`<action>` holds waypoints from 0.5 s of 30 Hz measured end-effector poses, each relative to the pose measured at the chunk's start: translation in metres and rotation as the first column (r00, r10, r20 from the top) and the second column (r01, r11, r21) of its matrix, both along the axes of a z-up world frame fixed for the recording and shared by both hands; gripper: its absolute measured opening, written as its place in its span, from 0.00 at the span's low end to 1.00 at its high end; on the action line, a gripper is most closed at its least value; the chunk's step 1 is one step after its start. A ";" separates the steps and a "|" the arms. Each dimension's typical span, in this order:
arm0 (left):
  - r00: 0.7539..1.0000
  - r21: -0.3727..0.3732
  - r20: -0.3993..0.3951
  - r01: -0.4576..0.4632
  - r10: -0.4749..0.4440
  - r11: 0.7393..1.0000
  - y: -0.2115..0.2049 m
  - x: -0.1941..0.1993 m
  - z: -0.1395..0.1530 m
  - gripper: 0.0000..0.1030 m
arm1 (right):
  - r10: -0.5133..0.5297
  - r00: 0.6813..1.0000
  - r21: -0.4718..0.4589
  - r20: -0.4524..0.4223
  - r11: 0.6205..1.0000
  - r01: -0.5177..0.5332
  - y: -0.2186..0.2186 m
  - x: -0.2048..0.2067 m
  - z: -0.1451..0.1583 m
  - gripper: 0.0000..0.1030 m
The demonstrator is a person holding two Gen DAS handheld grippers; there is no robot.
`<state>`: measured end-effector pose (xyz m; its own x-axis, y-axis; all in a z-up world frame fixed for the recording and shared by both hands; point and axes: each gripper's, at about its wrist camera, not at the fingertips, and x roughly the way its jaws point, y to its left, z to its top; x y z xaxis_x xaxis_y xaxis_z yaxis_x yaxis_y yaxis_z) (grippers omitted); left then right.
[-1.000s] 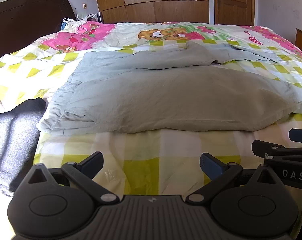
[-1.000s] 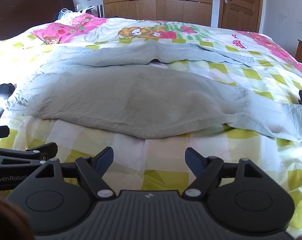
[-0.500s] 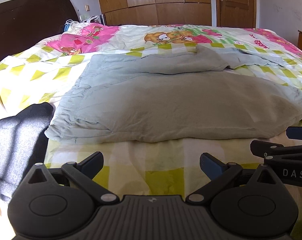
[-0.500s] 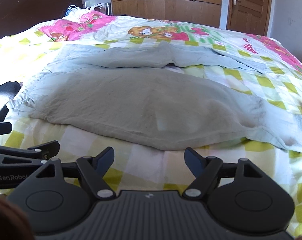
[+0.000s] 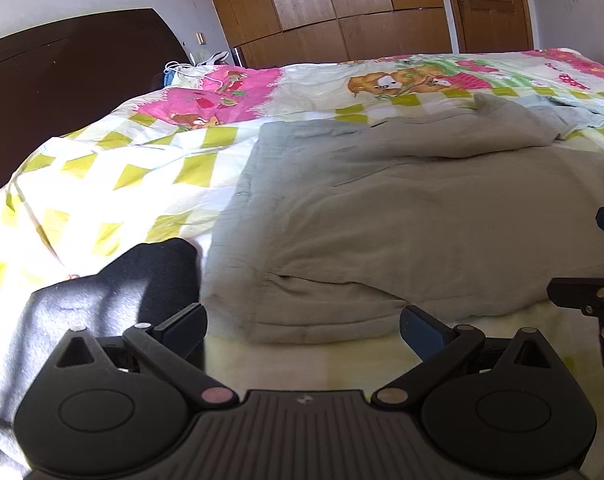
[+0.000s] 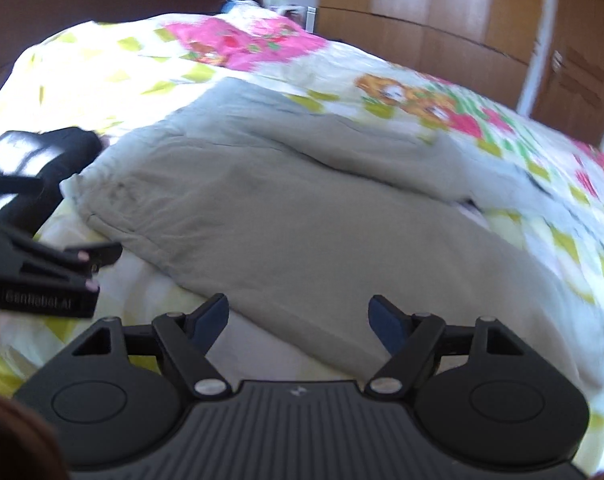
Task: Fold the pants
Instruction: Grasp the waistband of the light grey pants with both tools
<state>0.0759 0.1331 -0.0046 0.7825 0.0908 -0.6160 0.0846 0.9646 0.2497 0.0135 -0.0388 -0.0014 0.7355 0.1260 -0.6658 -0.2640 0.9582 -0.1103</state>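
pants (image 5: 422, 220) — one; tongs (image 5: 302, 330) (image 6: 297, 322) — two, agape

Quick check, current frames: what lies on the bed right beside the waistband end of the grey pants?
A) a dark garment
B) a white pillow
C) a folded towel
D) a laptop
A: a dark garment lies on the checked bedsheet just left of the waistband end of the grey pants; both the left gripper and right gripper are open and hold nothing.
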 end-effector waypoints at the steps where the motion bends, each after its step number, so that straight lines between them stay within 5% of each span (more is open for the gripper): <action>1: 1.000 0.011 0.002 0.003 -0.003 1.000 0.006 0.005 -0.002 1.00 | 0.037 0.999 -0.015 0.006 0.999 -0.037 0.007 0.005 -0.001 0.75; 5: 0.998 0.045 -0.051 0.026 -0.023 0.999 0.025 0.031 -0.017 1.00 | 0.172 0.985 -0.053 -0.009 0.984 -0.172 0.033 0.017 -0.006 0.72; 8: 0.994 0.004 -0.101 0.049 -0.048 0.999 0.038 0.043 -0.026 1.00 | 0.272 0.962 -0.107 -0.013 0.956 -0.272 0.052 0.018 -0.012 0.64; 11: 0.989 -0.048 -0.136 0.054 -0.060 0.997 0.045 0.049 -0.025 0.91 | 0.317 0.948 -0.166 -0.043 0.933 -0.319 0.069 0.026 -0.022 0.47; 14: 0.979 -0.107 -0.190 0.049 -0.069 0.993 0.052 0.053 -0.025 0.79 | 0.321 0.945 -0.173 -0.068 0.929 -0.328 0.077 0.037 -0.027 0.40; 15: 0.977 -0.129 -0.201 0.049 -0.074 0.990 0.056 0.053 -0.024 0.76 | 0.324 0.944 -0.172 -0.069 0.928 -0.331 0.080 0.040 -0.027 0.25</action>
